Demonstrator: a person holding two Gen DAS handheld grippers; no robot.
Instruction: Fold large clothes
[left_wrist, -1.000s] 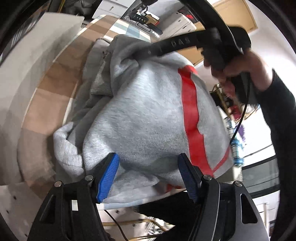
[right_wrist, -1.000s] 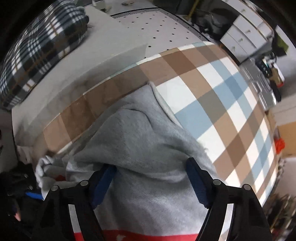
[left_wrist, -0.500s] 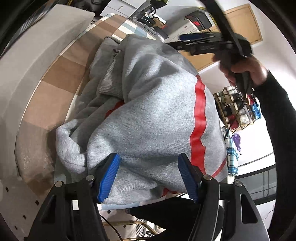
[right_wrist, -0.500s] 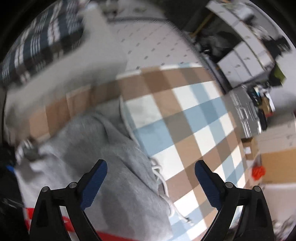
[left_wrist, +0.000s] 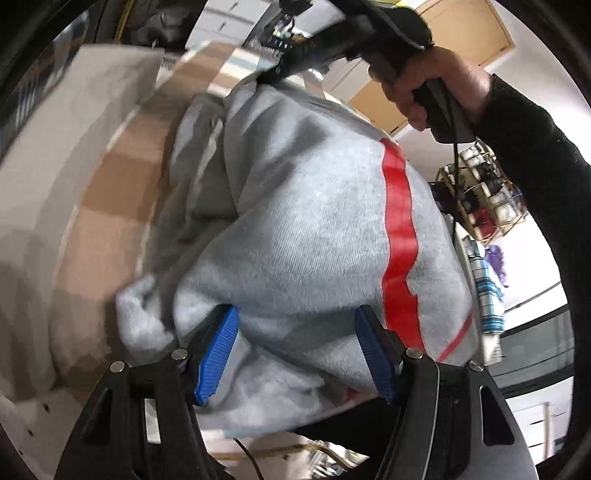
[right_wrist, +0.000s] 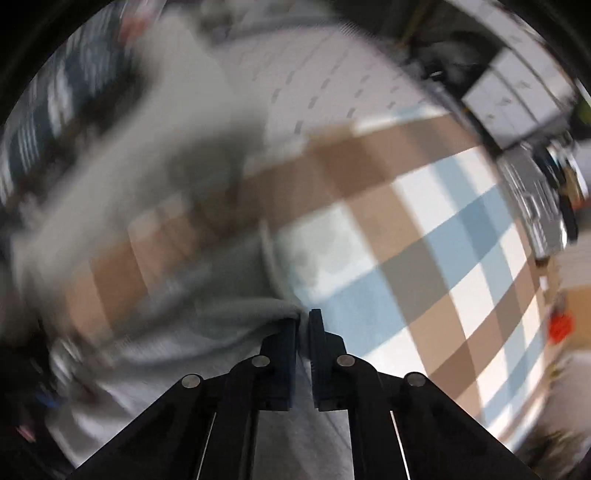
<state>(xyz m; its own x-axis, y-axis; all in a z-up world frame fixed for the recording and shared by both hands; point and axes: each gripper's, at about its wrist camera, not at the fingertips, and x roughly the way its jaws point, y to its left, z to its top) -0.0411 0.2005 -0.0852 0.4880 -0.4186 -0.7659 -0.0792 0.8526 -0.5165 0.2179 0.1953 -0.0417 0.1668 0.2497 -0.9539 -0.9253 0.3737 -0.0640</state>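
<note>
A grey sweatshirt (left_wrist: 306, 229) with a red stripe (left_wrist: 400, 225) lies bunched on the checked tablecloth (left_wrist: 110, 192). My left gripper (left_wrist: 295, 354) is open, its blue pads either side of the sweatshirt's near fold. In the left wrist view the right gripper (left_wrist: 280, 70) is at the sweatshirt's far end, held by a hand (left_wrist: 432, 85). In the blurred right wrist view my right gripper (right_wrist: 303, 328) is shut on a grey fold of the sweatshirt (right_wrist: 236, 314).
The brown, blue and white checked tablecloth (right_wrist: 424, 258) stretches to the right. A pale cushion (left_wrist: 74, 122) lies at the left. White drawers (right_wrist: 513, 99) and a wire shelf (left_wrist: 484, 192) stand beyond the table's edges.
My right gripper has gone from wide open to shut on the sweatshirt's edge and is moving fast. My left gripper stays open at the near fold.
</note>
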